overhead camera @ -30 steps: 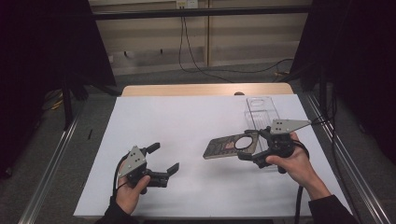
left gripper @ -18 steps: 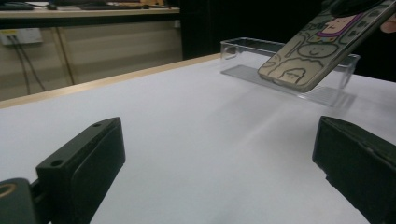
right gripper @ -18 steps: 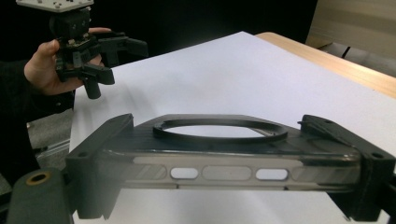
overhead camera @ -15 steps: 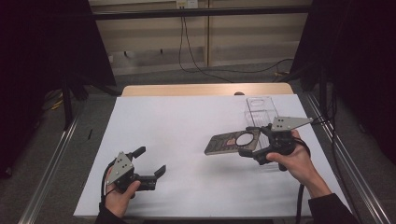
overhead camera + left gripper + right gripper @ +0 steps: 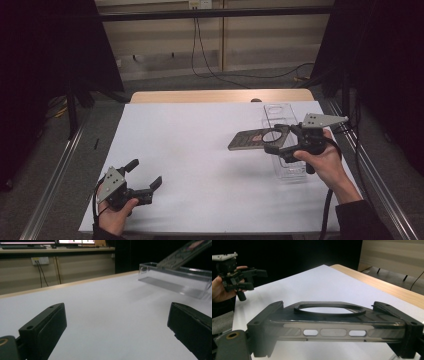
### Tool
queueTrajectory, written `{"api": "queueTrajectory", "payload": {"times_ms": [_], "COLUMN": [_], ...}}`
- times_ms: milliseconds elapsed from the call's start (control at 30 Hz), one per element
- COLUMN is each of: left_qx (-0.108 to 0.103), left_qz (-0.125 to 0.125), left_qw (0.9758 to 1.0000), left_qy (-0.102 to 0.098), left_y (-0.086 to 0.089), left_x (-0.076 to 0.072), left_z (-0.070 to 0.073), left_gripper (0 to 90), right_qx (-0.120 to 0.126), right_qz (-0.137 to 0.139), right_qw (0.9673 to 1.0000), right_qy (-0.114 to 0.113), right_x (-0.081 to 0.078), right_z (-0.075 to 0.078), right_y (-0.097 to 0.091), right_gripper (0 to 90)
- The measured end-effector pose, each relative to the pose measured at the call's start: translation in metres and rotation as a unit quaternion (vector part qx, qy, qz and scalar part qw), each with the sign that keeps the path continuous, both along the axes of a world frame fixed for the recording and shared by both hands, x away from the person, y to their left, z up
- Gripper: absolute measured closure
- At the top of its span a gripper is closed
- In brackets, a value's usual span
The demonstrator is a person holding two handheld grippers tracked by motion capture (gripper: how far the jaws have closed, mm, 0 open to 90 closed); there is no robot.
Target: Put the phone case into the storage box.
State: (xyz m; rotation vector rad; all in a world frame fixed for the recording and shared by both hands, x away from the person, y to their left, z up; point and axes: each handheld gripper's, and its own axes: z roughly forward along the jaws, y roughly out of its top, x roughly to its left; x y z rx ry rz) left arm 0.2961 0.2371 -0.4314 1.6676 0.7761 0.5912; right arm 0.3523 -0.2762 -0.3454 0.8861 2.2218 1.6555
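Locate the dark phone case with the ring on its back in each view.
High view: dark phone case with a ring, right of centre, held above the white table by the right hand-held gripper.
Left gripper view: top right corner, over the clear plastic box.
Right gripper view: across the foreground, clamped by its edges.
Shared landmark: the table's wooden far edge.

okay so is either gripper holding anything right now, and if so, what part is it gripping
The right gripper holds a phone case, its jaws pressing the two long side edges near one end. The left gripper is open and holds nothing.
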Motion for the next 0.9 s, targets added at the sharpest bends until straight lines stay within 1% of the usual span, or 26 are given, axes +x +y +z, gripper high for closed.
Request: {"api": "queueTrajectory", "payload": {"times_ms": [33,133,233,300,333,367,433,500,533,567,600,700,800,900], "left_qx": [-0.006,-0.002,0.001,0.001,0.001,-0.001,0.004,-0.001,0.001,-0.007,-0.009,-0.002,-0.002,0.002], "left_qz": [0.003,0.011,0.019,0.015,0.018,0.019,0.014,0.02,0.021,0.023,0.023,0.018,0.015,0.013], "left_qw": [1.0,0.9999,0.9998,0.9999,0.9998,0.9998,0.9999,0.9998,0.9998,0.9997,0.9997,0.9998,0.9999,0.9999], "left_qy": [0.003,0.005,0.003,0.003,0.0,0.0,0.004,0.005,0.003,0.006,0.007,0.004,0.005,0.004], "left_y": [0.001,0.004,0.004,0.003,0.003,0.002,0.002,0.004,0.005,0.005,0.006,0.005,0.004,0.003], "left_x": [-0.001,-0.002,-0.002,-0.001,0.0,0.0,0.002,0.003,0.004,0.003,0.003,0.003,0.002,0.002], "left_z": [-0.001,-0.002,-0.002,-0.002,-0.002,-0.004,-0.006,-0.006,-0.006,-0.006,-0.006,-0.005,-0.005,-0.006], "left_gripper": [2.7,2.7,2.6,2.7,2.7,2.7,2.7,2.7,2.7,2.7,2.7,2.7,2.8,2.7], "right_qx": [-0.001,-0.005,-0.008,-0.009,-0.011,-0.012,-0.012,-0.013,-0.014,-0.017,-0.021,-0.026,-0.029,-0.033], "right_qz": [-0.002,-0.014,-0.025,-0.031,-0.034,-0.037,-0.043,-0.05,-0.052,-0.056,-0.059,-0.07,-0.08,-0.097], "right_qw": [1.0,0.9999,0.9996,0.9995,0.9994,0.9992,0.999,0.9987,0.9985,0.9982,0.998,0.9972,0.9963,0.9947], "right_qy": [-0.001,-0.008,-0.007,-0.006,-0.006,-0.005,-0.005,-0.004,-0.005,-0.008,-0.01,-0.011,-0.009,-0.008], "right_x": [0.0,0.002,0.005,0.008,0.009,0.01,0.013,0.015,0.016,0.016,0.018,0.022,0.026,0.03], "right_z": [0.002,0.007,0.011,0.014,0.016,0.017,0.019,0.021,0.021,0.022,0.022,0.023,0.025,0.027], "right_y": [-0.001,-0.006,-0.011,-0.014,-0.015,-0.016,-0.019,-0.021,-0.022,-0.023,-0.024,-0.027,-0.029,-0.032], "right_gripper": [11.8,11.8,11.8,11.8,11.8,11.8,11.8,11.8,11.8,11.8,11.8,11.8,11.8,11.8]}}
